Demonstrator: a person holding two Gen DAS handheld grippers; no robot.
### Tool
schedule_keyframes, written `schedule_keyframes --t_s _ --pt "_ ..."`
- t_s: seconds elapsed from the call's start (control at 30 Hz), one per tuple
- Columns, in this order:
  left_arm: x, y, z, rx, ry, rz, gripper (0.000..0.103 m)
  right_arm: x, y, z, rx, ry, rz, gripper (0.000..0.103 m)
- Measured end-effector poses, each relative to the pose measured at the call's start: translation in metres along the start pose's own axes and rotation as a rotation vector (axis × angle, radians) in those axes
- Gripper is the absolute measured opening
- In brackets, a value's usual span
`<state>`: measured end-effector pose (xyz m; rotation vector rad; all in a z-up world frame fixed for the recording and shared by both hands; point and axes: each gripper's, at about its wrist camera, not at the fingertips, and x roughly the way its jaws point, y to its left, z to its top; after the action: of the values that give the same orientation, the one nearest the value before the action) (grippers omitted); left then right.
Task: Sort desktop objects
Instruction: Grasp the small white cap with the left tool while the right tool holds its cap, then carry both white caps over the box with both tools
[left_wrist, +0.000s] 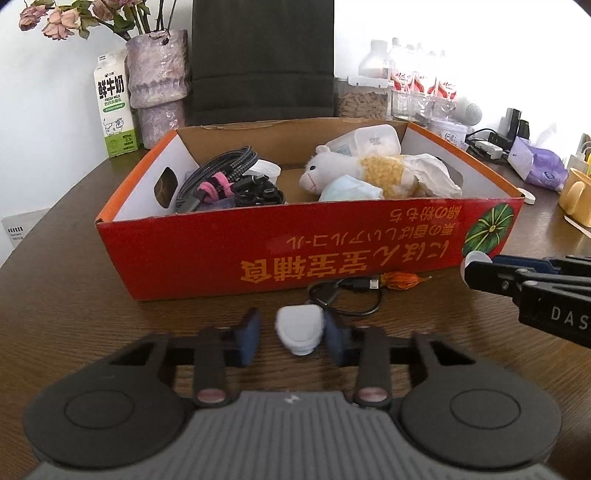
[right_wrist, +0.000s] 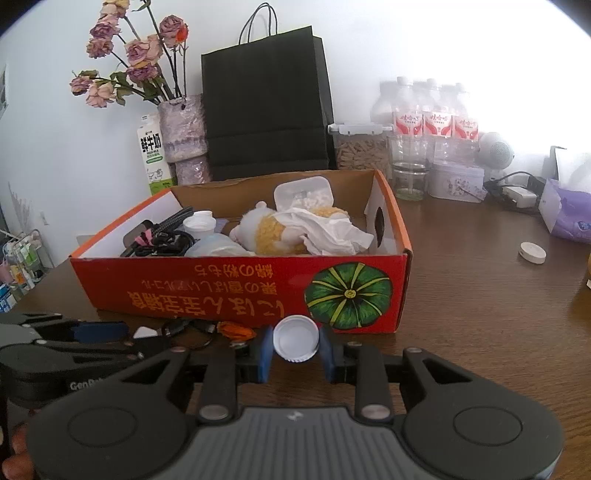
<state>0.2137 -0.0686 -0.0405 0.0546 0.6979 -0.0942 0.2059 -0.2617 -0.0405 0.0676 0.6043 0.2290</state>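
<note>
We are looking first at our left claw (left_wrist: 291, 338), whose blue pads (left_wrist: 248, 338) are standing either side of a small white plastic piece (left_wrist: 300, 329) lying on the brown worktop (left_wrist: 110, 295); the right pad is touching it, while a clear gap is showing between the left pad and the piece, so we are reading this claw as not yet clamped on it, the piece sitting between the jaws and nearer the right one. The piece is lying directly ahead of the claw, its longer side pointing roughly toward us. Our right claw (right_wrist: 295, 349) is clenched on a round white bottle cap (right_wrist: 295, 341), both pads pressing its rim, the hollow side facing the camera. Just beyond both claws a black cable (left_wrist: 343, 295) and a dried orange flower (left_wrist: 402, 280) are lying on the worktop against the front wall of the red cardboard box (left_wrist: 258, 258). The box is standing straight ahead of both hands, already holding a plush toy (left_wrist: 354, 171), cords and tissue. We are judging that the coming move is a lift forward over that near wall, and the right hand, with its cap secured, seems the readier of the two.
</note>
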Motion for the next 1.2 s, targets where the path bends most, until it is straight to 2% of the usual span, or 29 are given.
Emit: schedule_keyframes --t_s 0.33,0.73,1.2 --pt "-0.004 0.003 -0.001 -0.011 -0.001 -0.008 0.027 0.000 0.004 -0.004 -0.010 -0.003 -0.007 0.026" --pt "-0.023 0.009 -0.002 -0.021 -0.047 -0.007 0.027 -0.011 0.016 -0.005 -0.022 -0.034 -0.002 0.026" --pt "-0.067 0.020 0.021 -0.034 -0.193 -0.026 0.027 -0.042 0.038 0.023 -0.062 -0.144 0.023 0.026"
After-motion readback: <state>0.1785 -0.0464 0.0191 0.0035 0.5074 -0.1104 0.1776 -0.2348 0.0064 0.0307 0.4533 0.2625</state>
